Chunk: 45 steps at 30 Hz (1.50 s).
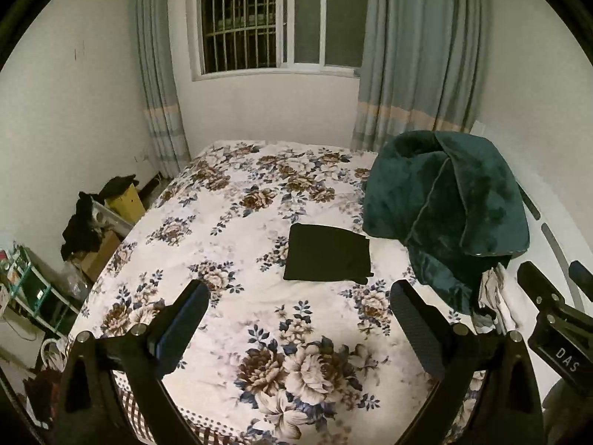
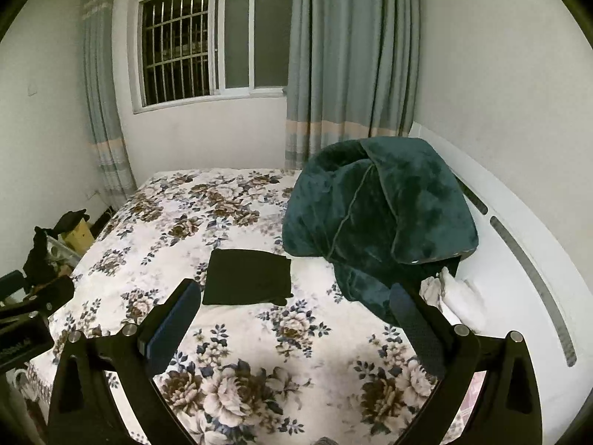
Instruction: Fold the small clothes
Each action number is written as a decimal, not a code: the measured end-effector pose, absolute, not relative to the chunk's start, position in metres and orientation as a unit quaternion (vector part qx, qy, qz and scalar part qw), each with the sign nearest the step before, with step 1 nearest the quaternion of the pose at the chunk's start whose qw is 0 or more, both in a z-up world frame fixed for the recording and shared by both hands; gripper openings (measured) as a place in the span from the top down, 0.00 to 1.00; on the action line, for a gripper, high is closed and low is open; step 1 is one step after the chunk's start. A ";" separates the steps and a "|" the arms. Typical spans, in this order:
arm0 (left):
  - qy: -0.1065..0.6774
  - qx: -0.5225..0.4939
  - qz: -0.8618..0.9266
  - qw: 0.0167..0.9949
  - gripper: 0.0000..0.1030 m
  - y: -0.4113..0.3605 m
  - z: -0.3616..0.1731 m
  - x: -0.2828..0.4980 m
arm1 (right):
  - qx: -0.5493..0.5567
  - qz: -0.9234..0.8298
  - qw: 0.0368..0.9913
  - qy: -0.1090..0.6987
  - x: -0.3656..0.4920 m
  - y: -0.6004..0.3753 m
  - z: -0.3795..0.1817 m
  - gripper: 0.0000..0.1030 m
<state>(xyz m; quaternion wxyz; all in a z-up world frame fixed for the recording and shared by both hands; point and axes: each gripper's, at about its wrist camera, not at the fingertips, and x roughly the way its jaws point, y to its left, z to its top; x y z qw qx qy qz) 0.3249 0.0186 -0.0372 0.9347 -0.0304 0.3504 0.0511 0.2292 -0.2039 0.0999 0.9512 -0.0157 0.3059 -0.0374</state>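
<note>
A bed [image 1: 229,230] with a floral cover fills the room. Behind the bed, a barred window [image 1: 278,18] shows darkness outside, with grey-blue curtains [image 1: 418,55] on both sides. White walls [image 1: 74,111] surround the bed. Left of the bed stand cardboard boxes [image 1: 100,256] and a shelf [image 1: 33,289].

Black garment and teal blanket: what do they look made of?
Black garment: thin matte fabric, probably a knit; it lies flat with crisp edges and no sheen. Teal blanket: plush fleece or velvet, judging by its mottled sheen, thick soft folds and piped edge.
</note>
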 end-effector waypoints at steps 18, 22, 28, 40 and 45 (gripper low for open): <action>0.333 -0.018 0.056 0.941 0.00 0.010 -0.030 0.298 | -0.025 -0.033 0.955 0.295 0.201 -0.214 0.111 0.00; 0.330 -0.018 0.057 0.942 0.00 0.009 -0.029 0.297 | -0.028 -0.029 0.956 0.290 0.195 -0.216 0.118 0.00; 0.326 -0.019 0.057 0.944 0.00 0.009 -0.026 0.297 | -0.032 -0.024 0.958 0.285 0.200 -0.217 0.125 0.00; 0.324 -0.018 0.058 0.944 0.00 0.009 -0.022 0.297 | -0.033 -0.015 0.957 0.287 0.206 -0.215 0.131 0.00; 0.326 -0.016 0.061 0.943 0.00 0.009 -0.020 0.296 | -0.031 -0.016 0.957 0.286 0.205 -0.214 0.130 0.00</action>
